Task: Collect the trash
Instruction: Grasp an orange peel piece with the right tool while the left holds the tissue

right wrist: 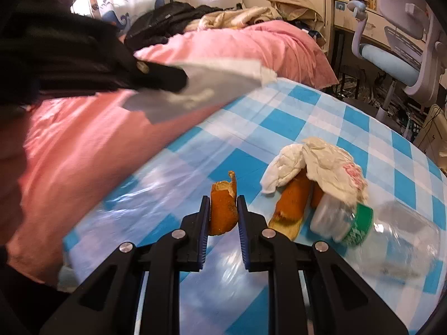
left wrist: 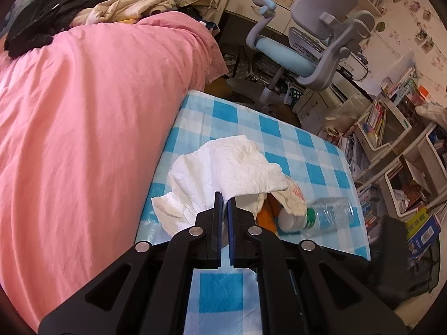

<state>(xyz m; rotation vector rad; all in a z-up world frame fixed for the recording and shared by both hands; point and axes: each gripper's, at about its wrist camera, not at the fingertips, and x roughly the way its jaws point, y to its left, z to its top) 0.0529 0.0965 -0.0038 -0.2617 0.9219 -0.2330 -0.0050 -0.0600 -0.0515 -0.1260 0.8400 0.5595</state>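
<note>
Now | left tool [left wrist: 225, 199] pinching tissue [left wrist: 223, 167] | bottle [right wrist: 391, 240] label green, unreadable

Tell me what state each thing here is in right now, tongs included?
Left tongs: shut on the white paper towel, which is lifted off the table.
Right tongs: shut on an orange peel piece.
Second peel: lying on the checked tablecloth.
Crumpled tissue: draped over that peel.
Plastic bottle: on its side, capped, seemingly empty.
</note>
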